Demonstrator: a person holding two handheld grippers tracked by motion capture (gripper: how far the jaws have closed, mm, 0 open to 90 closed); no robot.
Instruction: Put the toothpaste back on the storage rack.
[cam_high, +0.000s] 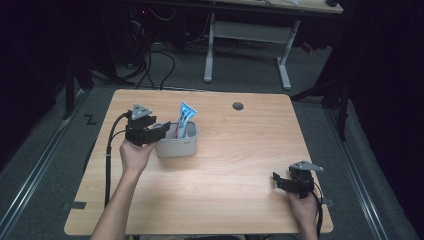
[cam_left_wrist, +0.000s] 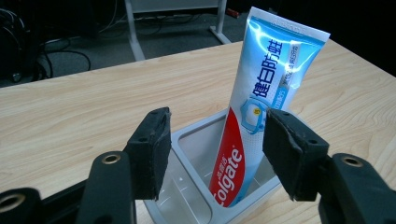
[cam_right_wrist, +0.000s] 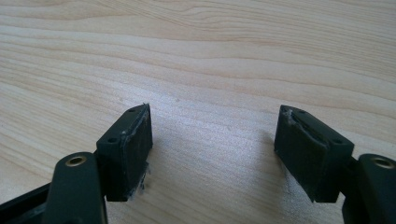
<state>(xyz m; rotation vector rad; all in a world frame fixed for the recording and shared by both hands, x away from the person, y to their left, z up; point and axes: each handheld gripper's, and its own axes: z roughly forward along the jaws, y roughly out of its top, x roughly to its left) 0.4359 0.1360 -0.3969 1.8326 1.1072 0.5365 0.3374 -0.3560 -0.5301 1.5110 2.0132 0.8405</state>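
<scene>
- Your left tongs (cam_left_wrist: 212, 154) stand wide, unclamped, around the toothpaste tube (cam_left_wrist: 261, 98) upright in the grey bin (cam_high: 176, 146), near the table's (cam_high: 235, 165) far-left corner.
- Your right tongs (cam_right_wrist: 212, 154) gape wide near its near-right corner.

Dim surroundings, sharp lit tabletop (cam_high: 235, 165)

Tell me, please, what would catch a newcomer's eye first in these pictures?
Most likely the blue, white and red toothpaste tube, standing tilted in the grey container at the left of the wooden table. The left gripper sits open at the container's side, while the right gripper rests open near the table's front right corner.
</scene>
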